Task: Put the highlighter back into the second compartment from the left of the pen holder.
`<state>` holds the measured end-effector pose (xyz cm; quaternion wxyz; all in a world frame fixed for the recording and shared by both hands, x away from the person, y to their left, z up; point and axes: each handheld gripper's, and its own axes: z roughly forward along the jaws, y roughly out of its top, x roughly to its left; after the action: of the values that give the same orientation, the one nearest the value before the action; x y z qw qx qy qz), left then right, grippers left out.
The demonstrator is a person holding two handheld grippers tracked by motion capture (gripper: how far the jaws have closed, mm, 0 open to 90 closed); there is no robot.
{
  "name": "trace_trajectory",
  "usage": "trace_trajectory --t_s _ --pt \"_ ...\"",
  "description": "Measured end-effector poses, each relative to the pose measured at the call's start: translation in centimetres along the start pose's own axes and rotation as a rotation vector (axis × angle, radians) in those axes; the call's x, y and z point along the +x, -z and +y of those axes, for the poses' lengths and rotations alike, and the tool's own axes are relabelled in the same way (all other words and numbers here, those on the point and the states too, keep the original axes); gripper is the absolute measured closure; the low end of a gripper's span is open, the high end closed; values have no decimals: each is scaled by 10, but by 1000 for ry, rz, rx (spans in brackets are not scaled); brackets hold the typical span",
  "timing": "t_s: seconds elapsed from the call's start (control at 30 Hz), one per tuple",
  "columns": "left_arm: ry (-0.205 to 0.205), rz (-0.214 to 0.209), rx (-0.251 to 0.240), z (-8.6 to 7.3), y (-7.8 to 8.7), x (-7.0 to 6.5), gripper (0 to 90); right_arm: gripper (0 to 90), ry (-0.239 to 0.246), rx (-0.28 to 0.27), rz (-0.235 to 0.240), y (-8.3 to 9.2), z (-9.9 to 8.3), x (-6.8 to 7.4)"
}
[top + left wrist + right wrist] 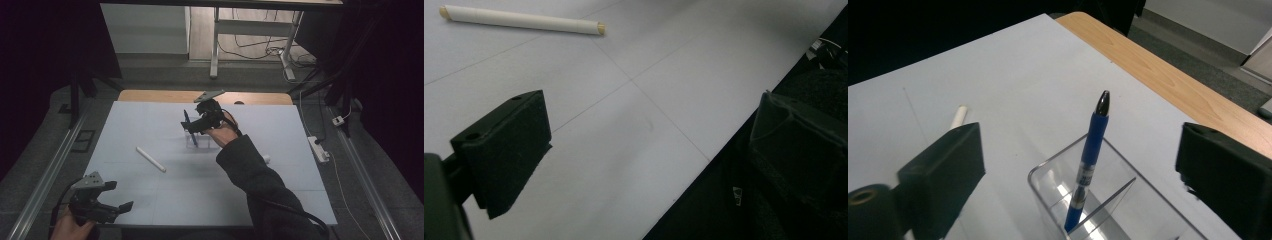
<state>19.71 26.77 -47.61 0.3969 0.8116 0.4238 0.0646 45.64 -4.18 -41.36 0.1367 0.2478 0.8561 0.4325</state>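
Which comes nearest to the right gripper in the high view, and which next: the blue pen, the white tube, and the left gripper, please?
Measured from the right gripper:
1. Blue pen, standing in the clear holder right at its fingers.
2. White tube, lying on the white sheet toward the near left.
3. Left gripper, at the table's near left corner.

High view: fixed above the near edge of the table [150, 112], facing forward and down, far enough to take in the whole top.
Left gripper view: low over the near left corner, close, facing across the top toward the white stick [521, 19].
Right gripper view: close above the clear box [1108, 200] and blue pen [1088, 160], facing the far edge.
Shared: the white stick [150, 159], box and pen also show from above.
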Motion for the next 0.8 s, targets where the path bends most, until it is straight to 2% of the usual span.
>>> trace_trajectory --t_s 0.07,0.17,0.27,0.47,0.57,0.67,0.8 --pt "-1 0 0 0 0 0 31 0 -10 16 12 3 0 2" --pt "1 0 -1 0 0 0 31 0 7 24 8 8 0 8" --pt "-1 0 1 0 0 0 31 0 14 31 24 12 -1 16" --pt "-2 -1 1 0 0 0 31 0 35 37 98 19 -5 35" --pt "0 -1 1 1 0 0 31 0 34 66 157 16 -8 45" --pt "-3 -2 2 1 0 0 31 0 51 92 178 9 -12 56" --pt "-5 -3 2 1 0 0 31 0 102 137 208 -6 -20 72"
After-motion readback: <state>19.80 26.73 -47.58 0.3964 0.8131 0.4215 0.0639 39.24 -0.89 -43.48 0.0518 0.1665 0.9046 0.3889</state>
